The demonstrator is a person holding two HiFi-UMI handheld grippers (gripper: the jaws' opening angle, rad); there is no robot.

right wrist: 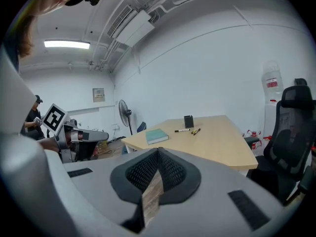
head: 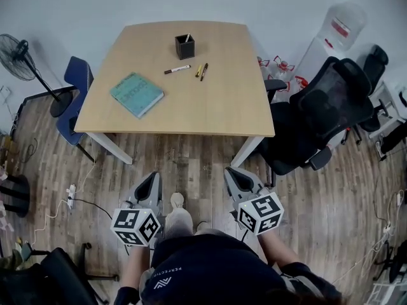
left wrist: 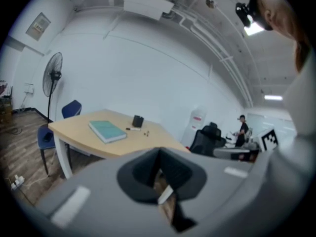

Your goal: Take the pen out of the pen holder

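At nine o'clock of the table (head: 222, 113), a standing fan (head: 14, 48) is seen on the wooden floor. A blue chair (head: 76, 75) is drawn up against the table's left edge. On the tabletop a teal book (head: 136, 94) is laid flat at eight o'clock of the pen holder (head: 185, 46), well apart from it. The left gripper (head: 152, 178) is held low over the floor at six o'clock of the table, clear of its near edge. In the left gripper view its jaws are seen pressed together at the tips, and nothing is held between them. The black pen holder is set upright at twelve o'clock of the tabletop, near the far edge. The pen (head: 188, 37) is stood inside it, its pale end shown above the rim. A white-barrelled marker (head: 177, 70) is laid near the holder at six o'clock of it. Two pens (head: 201, 71), one yellow and one dark, are laid side by side at five o'clock. The right gripper (head: 231, 172) is held beside the left one, at five o'clock of the table and well apart from the holder. Its jaws are closed fully on nothing. A black office chair (head: 324, 107) is parked at three o'clock of the table, and a water bottle (head: 343, 21) is seen at two o'clock.
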